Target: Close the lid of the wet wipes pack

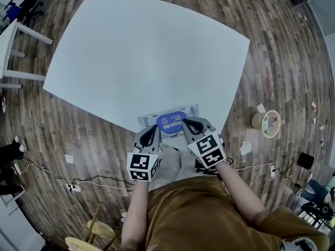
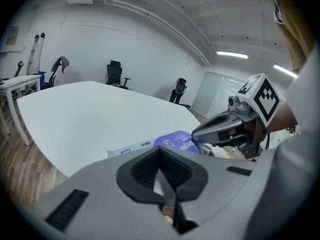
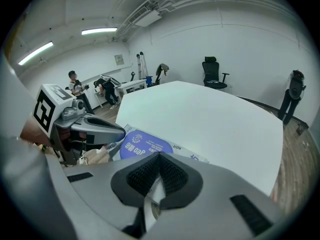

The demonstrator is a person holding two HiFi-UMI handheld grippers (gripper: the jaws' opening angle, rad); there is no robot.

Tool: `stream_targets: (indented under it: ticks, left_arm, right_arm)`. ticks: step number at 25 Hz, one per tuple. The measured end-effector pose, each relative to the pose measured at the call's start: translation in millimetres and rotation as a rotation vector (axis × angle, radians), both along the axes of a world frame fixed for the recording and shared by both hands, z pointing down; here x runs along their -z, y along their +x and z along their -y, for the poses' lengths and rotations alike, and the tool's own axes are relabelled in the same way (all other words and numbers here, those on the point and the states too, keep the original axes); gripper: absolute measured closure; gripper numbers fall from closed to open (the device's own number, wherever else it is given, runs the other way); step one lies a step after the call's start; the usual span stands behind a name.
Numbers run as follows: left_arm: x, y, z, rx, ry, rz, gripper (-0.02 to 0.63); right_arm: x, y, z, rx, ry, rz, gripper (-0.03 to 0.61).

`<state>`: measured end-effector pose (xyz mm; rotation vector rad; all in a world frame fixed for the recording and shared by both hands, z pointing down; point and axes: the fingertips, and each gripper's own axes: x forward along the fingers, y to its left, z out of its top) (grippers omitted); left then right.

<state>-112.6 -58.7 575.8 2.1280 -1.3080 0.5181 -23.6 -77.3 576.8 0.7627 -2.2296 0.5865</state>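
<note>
At the head view's lower centre, the wet wipes pack lies on the surface's near edge. It sits between the left hand-held gripper and the right hand-held gripper, each with its jaws together.

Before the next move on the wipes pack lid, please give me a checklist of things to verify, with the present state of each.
1. Wet wipes pack lies on the table, at its near edge: ok.
2. Blue lid lies flat on the pack: ok. Whether it is clicked shut: cannot tell.
3. Left gripper, jaws together with nothing between them: ok.
4. Right gripper, jaws together with nothing between them: ok.
5. Grippers close to the pack, one at each side of the lid: ok. Whether either touches it: cannot tell.
</note>
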Motion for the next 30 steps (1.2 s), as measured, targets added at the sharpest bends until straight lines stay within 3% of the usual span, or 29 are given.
stream_targets:
  ticks: [30]
  left_arm:
    - [-15, 5, 8, -0.032, -0.034, 0.023, 0.620]
  right_arm:
    - [-20, -1, 2, -0.011, -0.035, -0.048, 0.572]
